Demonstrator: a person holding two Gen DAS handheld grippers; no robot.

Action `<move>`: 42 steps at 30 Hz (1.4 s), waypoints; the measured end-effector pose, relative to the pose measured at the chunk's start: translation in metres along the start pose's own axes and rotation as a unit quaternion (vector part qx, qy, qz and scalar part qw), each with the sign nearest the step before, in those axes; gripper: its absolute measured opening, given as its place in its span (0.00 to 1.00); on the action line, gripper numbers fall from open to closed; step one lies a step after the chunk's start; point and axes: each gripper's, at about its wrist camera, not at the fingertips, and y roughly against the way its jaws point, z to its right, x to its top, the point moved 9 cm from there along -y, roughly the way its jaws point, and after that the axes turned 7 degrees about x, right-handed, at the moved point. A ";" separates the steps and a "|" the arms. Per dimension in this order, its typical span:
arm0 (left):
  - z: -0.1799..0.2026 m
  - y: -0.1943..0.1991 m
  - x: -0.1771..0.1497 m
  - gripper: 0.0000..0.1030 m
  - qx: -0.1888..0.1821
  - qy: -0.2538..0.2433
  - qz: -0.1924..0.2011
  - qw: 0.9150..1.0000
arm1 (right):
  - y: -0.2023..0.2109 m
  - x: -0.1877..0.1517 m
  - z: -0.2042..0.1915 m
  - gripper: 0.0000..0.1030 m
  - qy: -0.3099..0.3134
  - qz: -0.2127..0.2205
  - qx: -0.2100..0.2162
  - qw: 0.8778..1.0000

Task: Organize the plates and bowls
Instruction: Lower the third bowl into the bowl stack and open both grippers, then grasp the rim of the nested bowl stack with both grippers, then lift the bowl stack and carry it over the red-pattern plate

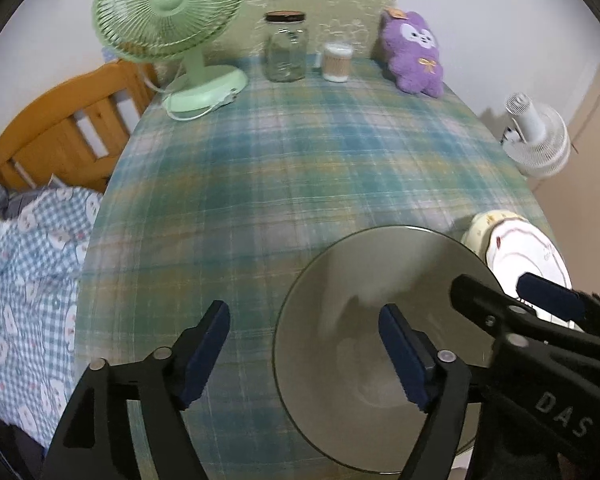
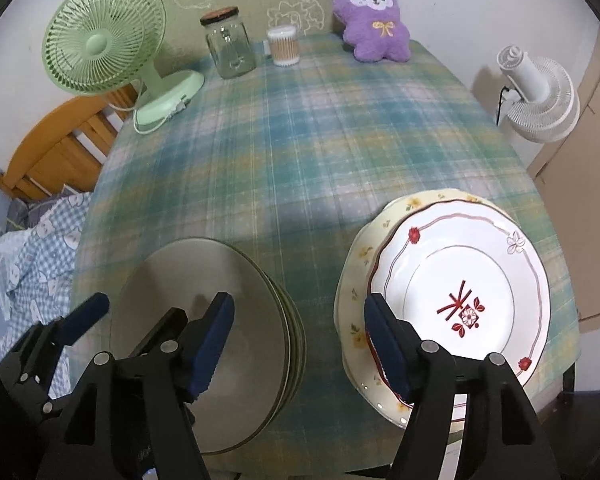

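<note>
With both the left gripper (image 1: 304, 354) and right gripper (image 2: 300, 346) spread wide and empty, nudge the grey-green bowl stack (image 2: 220, 344) by its rim, square beside the stacked plates (image 2: 460, 300).

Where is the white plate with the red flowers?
In the right wrist view, the white plate lies at the table's near right, atop a yellow floral plate, right of the grey bowls.

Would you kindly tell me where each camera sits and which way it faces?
Left wrist: on the left hand-held gripper, open, facing across the table over the grey bowls; the right hand-held gripper shows at right.
Right wrist: on the right hand-held gripper, open, between bowls and stacked plates; the left one shows at left.
Shared: green fan, jar, purple plush.
</note>
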 end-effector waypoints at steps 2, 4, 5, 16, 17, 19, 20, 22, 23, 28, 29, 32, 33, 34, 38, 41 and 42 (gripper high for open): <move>0.001 -0.002 -0.002 0.80 -0.004 -0.001 -0.003 1.000 | -0.004 -0.003 -0.001 0.69 0.000 -0.006 0.005 1.000; 0.001 -0.006 -0.006 0.80 -0.008 0.001 -0.012 1.000 | -0.009 -0.006 -0.002 0.69 -0.002 -0.014 0.013 1.000; 0.001 -0.009 -0.008 0.80 -0.009 0.002 -0.017 1.000 | -0.012 -0.007 -0.003 0.69 -0.002 -0.018 0.016 1.000; -0.002 -0.023 -0.022 0.79 -0.006 0.012 -0.043 0.999 | -0.035 -0.018 -0.009 0.55 -0.014 -0.048 0.041 0.998; -0.002 -0.023 -0.023 0.78 -0.007 0.010 -0.046 0.999 | -0.037 -0.019 -0.009 0.53 -0.015 -0.052 0.038 0.998; 0.001 -0.025 -0.026 0.72 -0.012 0.007 -0.051 0.999 | -0.040 -0.021 -0.010 0.48 -0.014 -0.058 0.037 0.998; 0.003 -0.026 -0.027 0.69 -0.014 0.005 -0.052 0.999 | -0.042 -0.022 -0.011 0.47 -0.014 -0.060 0.037 0.997; 0.006 -0.027 -0.028 0.67 -0.016 0.001 -0.055 0.998 | -0.044 -0.023 -0.011 0.44 -0.015 -0.063 0.038 0.997; 0.007 -0.028 -0.029 0.66 -0.018 0.001 -0.057 0.998 | -0.044 -0.024 -0.010 0.44 -0.018 -0.064 0.039 0.997; 0.012 -0.027 -0.027 0.59 -0.027 -0.005 -0.051 0.998 | -0.047 -0.023 -0.009 0.41 -0.023 -0.065 0.039 0.997; 0.015 -0.026 -0.026 0.55 -0.033 -0.008 -0.048 0.998 | -0.047 -0.022 -0.009 0.41 -0.023 -0.066 0.038 0.997; 0.016 -0.027 -0.025 0.55 -0.035 -0.008 -0.048 0.998 | -0.047 -0.022 -0.011 0.41 -0.022 -0.067 0.035 0.997; 0.015 -0.027 -0.025 0.54 -0.037 -0.007 -0.049 0.998 | -0.047 -0.022 -0.011 0.41 -0.022 -0.067 0.034 0.997; 0.015 -0.027 -0.025 0.54 -0.037 -0.007 -0.050 0.998 | -0.047 -0.023 -0.011 0.41 -0.022 -0.068 0.032 0.997; 0.014 -0.026 -0.025 0.53 -0.042 -0.003 -0.057 0.997 | -0.046 -0.023 -0.011 0.41 -0.020 -0.069 0.029 0.997; 0.012 -0.024 -0.027 0.53 -0.045 0.003 -0.063 0.997 | -0.044 -0.023 -0.012 0.41 -0.026 -0.071 0.027 0.997; 0.012 -0.023 -0.027 0.53 -0.044 0.003 -0.064 0.997 | -0.043 -0.023 -0.012 0.41 -0.029 -0.072 0.028 0.997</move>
